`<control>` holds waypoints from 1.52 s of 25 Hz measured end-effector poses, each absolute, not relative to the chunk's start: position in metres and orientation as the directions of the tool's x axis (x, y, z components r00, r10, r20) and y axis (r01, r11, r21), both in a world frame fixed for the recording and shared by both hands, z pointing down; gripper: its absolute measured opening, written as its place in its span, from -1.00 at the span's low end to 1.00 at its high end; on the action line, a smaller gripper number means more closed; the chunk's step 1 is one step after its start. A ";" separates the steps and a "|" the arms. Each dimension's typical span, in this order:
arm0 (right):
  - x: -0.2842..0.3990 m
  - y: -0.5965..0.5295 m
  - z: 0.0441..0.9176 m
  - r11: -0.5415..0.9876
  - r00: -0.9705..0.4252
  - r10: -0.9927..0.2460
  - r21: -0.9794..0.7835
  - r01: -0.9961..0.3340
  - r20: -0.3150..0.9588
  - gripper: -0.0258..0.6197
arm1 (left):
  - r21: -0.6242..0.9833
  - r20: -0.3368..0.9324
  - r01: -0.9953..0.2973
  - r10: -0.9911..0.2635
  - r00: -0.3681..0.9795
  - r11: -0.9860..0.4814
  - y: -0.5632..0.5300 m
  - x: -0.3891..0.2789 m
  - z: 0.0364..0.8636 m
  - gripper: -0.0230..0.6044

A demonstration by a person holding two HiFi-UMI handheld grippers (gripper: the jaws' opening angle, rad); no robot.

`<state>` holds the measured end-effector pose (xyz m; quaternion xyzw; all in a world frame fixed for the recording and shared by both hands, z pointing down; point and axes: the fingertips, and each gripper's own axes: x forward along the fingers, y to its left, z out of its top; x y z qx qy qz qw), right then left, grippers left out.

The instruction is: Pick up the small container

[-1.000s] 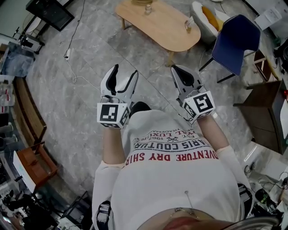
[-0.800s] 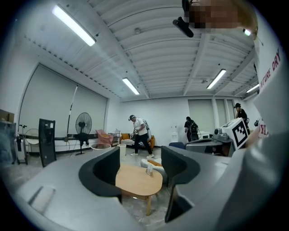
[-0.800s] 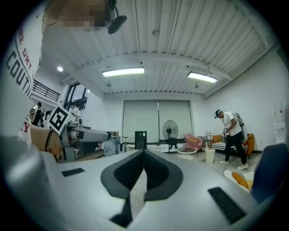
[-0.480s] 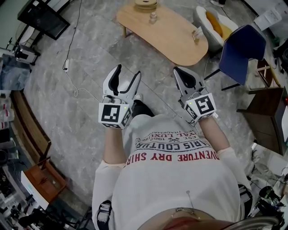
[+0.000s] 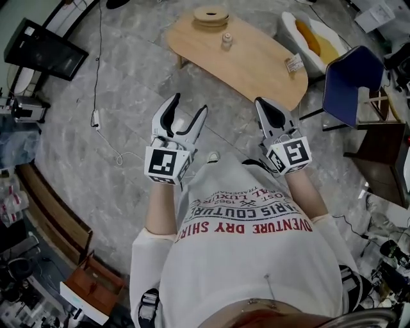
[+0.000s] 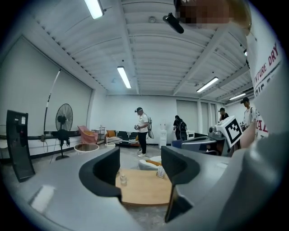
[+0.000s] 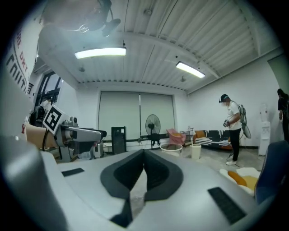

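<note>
Qty: 2 grippers, 1 table, 1 small container, 1 round wooden disc, 1 packet, 1 blue chair. The left gripper [image 5: 188,106] is held out over the floor w/ jaws apart and nothing btwn them; its own view shows the table and small container far beyond the gap. The right gripper [image 5: 263,104] is level w/ it, jaws closed together, empty. The small container [image 5: 226,40] stands upright on the table [image 5: 256,61], toward the far left end. It is near the round wooden disc [image 5: 211,14] but apart from it, and set back from the near edge. The packet [image 5: 295,63] sits close to the right-end edge, w/ bare top btwn it and the container. The blue chair [image 5: 349,80] stands just beside the table's right end. Bare stone floor [image 5: 128,96] separates the grippers from the table; a plug strip [image 5: 96,117] lies on it to the left.
</note>
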<state>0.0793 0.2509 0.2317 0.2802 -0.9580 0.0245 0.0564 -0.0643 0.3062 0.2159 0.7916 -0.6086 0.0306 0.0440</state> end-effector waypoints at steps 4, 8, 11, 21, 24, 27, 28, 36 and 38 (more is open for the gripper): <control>0.061 0.218 0.242 0.828 -0.821 -0.551 -0.020 -0.560 0.151 -0.90 | 0.041 0.116 -0.958 -0.951 0.286 -0.283 0.266 -0.084 0.230 -0.06; 0.054 0.171 0.260 0.811 -0.804 -0.571 -0.033 -0.584 0.168 -0.90 | 0.052 0.152 -0.951 -0.939 0.309 -0.305 0.215 -0.092 0.256 -0.06; 0.049 0.128 0.274 0.807 -0.800 -0.575 -0.041 -0.589 0.174 -0.90 | 0.047 0.189 -0.947 -0.928 0.322 -0.319 0.171 -0.097 0.276 -0.04; 0.038 -0.055 0.326 0.797 -0.790 -0.568 -0.087 -0.598 0.230 -0.90 | 0.127 0.271 -0.945 -0.906 0.325 -0.301 -0.011 -0.104 0.343 0.11; 0.034 -0.100 0.350 0.787 -0.785 -0.568 -0.114 -0.606 0.246 -0.90 | 0.134 0.313 -0.949 -0.896 0.314 -0.285 -0.058 -0.111 0.374 0.13; 0.027 -0.132 0.380 0.782 -0.781 -0.563 -0.131 -0.609 0.270 -0.90 | 0.134 0.350 -0.947 -0.880 0.322 -0.293 -0.094 -0.113 0.414 0.17; 0.026 -0.140 0.391 0.781 -0.778 -0.560 -0.133 -0.611 0.284 -0.90 | 0.123 0.365 -0.944 -0.870 0.331 -0.308 -0.102 -0.110 0.431 0.18; 0.015 -0.185 0.492 0.741 -0.739 -0.569 -0.163 -0.651 0.362 -0.90 | 0.129 0.440 -0.901 -0.791 0.426 -0.414 -0.160 -0.095 0.577 0.31; 0.013 -0.196 0.516 0.722 -0.722 -0.583 -0.169 -0.671 0.373 -0.90 | 0.129 0.443 -0.892 -0.780 0.442 -0.433 -0.175 -0.094 0.609 0.40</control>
